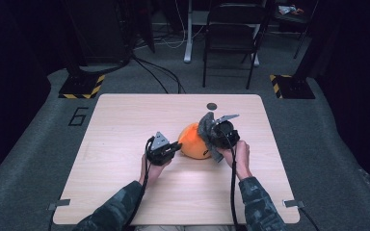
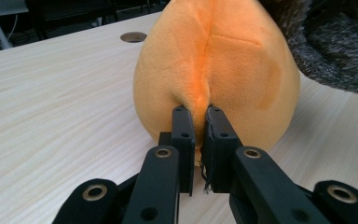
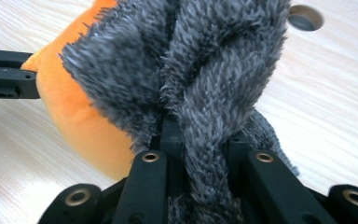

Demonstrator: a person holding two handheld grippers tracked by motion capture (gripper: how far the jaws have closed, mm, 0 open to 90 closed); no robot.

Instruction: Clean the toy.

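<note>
A rounded orange plush toy [image 1: 194, 141] is seen lying near the middle of the pale wooden bench [image 1: 125, 125] in the high view, between the two hands. The left claw [image 1: 175, 146] is held against the toy's left side, and the right claw [image 1: 211, 132] is raised at the toy's right, with a shaggy grey fabric piece [image 1: 206, 126] bunched in front of it and draped against the toy.

In the left gripper view, the left claw [image 2: 199, 112] is shown nearly closed, its two black jaws pinching a fold of the orange plush toy [image 2: 223, 65] along a seam; the pinch itself cannot be made out from above. The grey fabric piece [image 2: 335, 51] is seen at the upper right of that view, lying against the toy.

In the right gripper view, the right claw [image 3: 200, 133] is clamped on a strand of the shaggy grey fabric piece [image 3: 186, 60], which rises between the jaws and spreads out above them. The orange plush toy [image 3: 74, 116] is seen behind the fabric, touching it, and the jaws of the left claw [image 3: 7, 74] are seen at the left edge against the toy. A round dark hole [image 3: 305, 17] in the bench [image 3: 335, 93] is visible at the upper right; in the high view the same hole [image 1: 212, 106] lies beyond the toy.
</note>
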